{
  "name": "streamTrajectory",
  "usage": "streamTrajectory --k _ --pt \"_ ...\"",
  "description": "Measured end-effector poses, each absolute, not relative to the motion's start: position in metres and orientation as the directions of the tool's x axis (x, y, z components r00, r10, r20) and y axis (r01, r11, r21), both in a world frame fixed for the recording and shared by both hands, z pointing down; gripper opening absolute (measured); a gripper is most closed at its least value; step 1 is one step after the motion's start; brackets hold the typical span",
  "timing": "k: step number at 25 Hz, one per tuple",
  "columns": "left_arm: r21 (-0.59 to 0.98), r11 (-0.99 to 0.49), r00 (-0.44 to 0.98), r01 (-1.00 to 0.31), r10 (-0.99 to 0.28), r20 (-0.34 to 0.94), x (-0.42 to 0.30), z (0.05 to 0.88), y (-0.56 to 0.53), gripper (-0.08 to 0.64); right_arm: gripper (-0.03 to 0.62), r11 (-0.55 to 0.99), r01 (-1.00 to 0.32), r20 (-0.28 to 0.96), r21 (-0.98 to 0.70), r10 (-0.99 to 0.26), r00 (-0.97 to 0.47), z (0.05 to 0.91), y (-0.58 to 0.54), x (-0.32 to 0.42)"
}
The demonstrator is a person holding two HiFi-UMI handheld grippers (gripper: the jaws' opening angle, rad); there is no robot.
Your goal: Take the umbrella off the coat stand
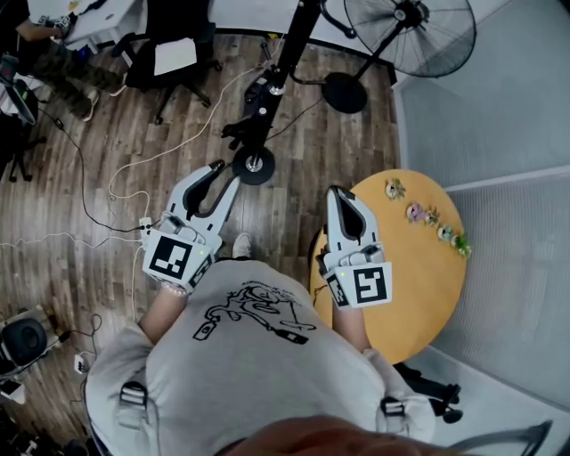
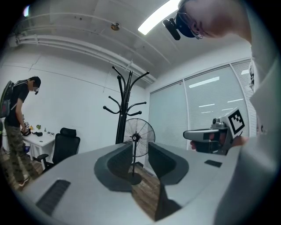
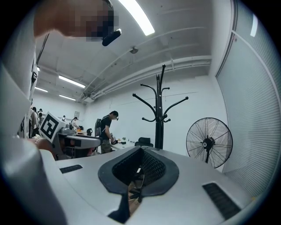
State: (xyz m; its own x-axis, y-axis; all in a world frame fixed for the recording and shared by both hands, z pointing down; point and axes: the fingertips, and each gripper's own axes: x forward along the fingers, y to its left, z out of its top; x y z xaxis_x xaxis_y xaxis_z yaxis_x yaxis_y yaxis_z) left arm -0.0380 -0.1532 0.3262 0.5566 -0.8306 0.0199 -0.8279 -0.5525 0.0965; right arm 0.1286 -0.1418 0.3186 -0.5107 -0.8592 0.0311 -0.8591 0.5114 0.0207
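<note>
Both empty: left gripper (image 1: 216,169) jaws together, right gripper (image 1: 339,192) apparently together too

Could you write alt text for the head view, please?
From above, a person points the left gripper and right gripper, both shut, toward a black coat stand on a wooden floor. A fan stands beyond, a round yellow table at right.
</note>
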Motion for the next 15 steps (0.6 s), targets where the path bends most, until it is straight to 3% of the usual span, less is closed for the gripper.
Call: streamTrajectory --k 15 --pt "0.108 -0.575 0.581 -0.811 -0.814 0.027 -0.070 0.335 -0.213 0.115 0.015 0.498 -0.866 0.046 0.041 -0.867 -0.496 0.320 -0.197 0.093"
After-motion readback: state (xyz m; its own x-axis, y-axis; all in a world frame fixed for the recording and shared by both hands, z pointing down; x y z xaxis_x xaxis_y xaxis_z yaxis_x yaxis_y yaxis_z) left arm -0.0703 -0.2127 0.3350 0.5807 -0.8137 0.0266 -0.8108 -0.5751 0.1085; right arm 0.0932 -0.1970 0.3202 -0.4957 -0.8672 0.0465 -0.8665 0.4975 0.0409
